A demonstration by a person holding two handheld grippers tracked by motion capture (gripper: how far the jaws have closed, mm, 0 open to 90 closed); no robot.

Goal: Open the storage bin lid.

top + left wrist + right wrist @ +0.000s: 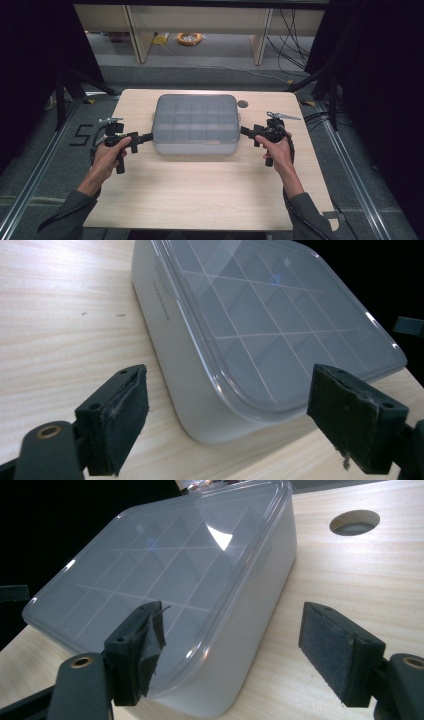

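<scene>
High view: lidded box [195, 124] sitting mid-counter [200, 195], left hand-held gripper [148, 136] at its left end, right hand-held gripper [245, 131] at its right end. Left gripper view: jaws spread wide, framing a box [225, 340] corner, pads clear of it, nothing held. Right gripper view: jaws wide too, straddling a box [200, 580] corner, gripping nothing; round hole [354, 522] in the counter beyond.

Grey translucent compartment box [195, 124], clear lid shut, grid of dividers inside, flat on the table's far half
</scene>
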